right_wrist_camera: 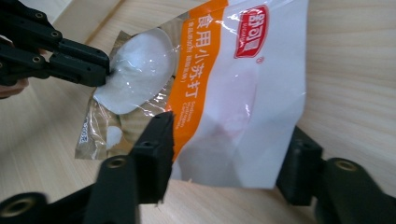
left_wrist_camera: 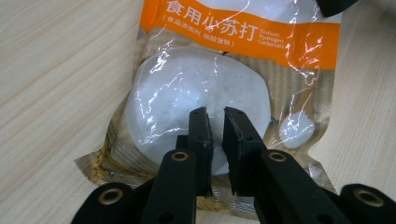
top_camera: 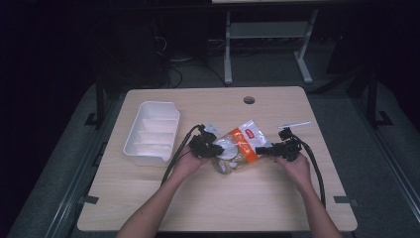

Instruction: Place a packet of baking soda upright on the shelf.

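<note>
— How were the claws set?
— The left gripper (left_wrist_camera: 215,116) pinched the baking soda bag (left_wrist_camera: 205,88) at mid-table; the right gripper (right_wrist_camera: 229,154) gaped wide around its other end.
— Nearby?
— A white divided tray (top_camera: 151,133), left.

The bag (left_wrist_camera: 224,88) carries an orange band (left_wrist_camera: 252,32) printed in white with "食用小苏打" and small "Sodium Hydrogen Carbonate". A red logo patch (right_wrist_camera: 251,31) sits near its top, lettering too small to read.
</note>
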`<control>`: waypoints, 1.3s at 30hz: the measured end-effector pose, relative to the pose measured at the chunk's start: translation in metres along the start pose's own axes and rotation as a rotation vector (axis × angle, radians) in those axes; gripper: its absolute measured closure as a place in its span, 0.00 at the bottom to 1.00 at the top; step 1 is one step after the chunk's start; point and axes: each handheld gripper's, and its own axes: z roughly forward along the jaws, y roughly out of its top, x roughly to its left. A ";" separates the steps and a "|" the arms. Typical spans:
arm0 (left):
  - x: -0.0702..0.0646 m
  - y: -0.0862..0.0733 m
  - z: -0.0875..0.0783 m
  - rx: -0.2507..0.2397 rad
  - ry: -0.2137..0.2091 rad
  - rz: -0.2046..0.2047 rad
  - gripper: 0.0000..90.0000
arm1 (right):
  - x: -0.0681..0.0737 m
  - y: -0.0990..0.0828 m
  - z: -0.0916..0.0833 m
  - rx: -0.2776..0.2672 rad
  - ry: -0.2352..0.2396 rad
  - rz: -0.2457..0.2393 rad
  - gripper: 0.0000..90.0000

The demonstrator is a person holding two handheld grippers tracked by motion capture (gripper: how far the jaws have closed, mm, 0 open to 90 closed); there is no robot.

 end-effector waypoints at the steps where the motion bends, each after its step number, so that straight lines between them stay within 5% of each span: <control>1: 0.000 0.000 0.000 -0.002 -0.013 -0.006 0.86 | 0.000 0.000 0.004 -0.001 0.000 0.005 0.59; 10: 0.002 -0.003 -0.002 -0.020 -0.054 -0.021 0.76 | -0.001 0.002 0.003 -0.056 0.039 0.021 0.93; 15: 0.004 -0.005 -0.007 -0.054 -0.046 -0.045 0.66 | 0.013 0.008 -0.001 -0.067 0.014 -0.065 0.99; 23: 0.009 -0.009 -0.028 -0.173 -0.050 -0.094 0.49 | 0.044 0.027 -0.018 -0.076 0.007 -0.202 0.99; 25: 0.010 -0.011 -0.033 -0.195 -0.056 -0.104 0.39 | 0.060 0.035 -0.026 -0.075 -0.004 -0.277 0.99; 34: 0.008 -0.025 -0.042 -0.252 -0.099 -0.106 0.30 | 0.099 0.050 -0.045 -0.069 0.023 -0.435 0.99; 36: 0.008 -0.026 -0.043 -0.268 -0.112 -0.102 0.28 | 0.117 0.053 -0.051 -0.053 0.003 -0.521 1.00; 39: 0.008 -0.027 -0.046 -0.297 -0.131 -0.091 0.28 | 0.129 0.053 -0.054 -0.039 0.005 -0.573 1.00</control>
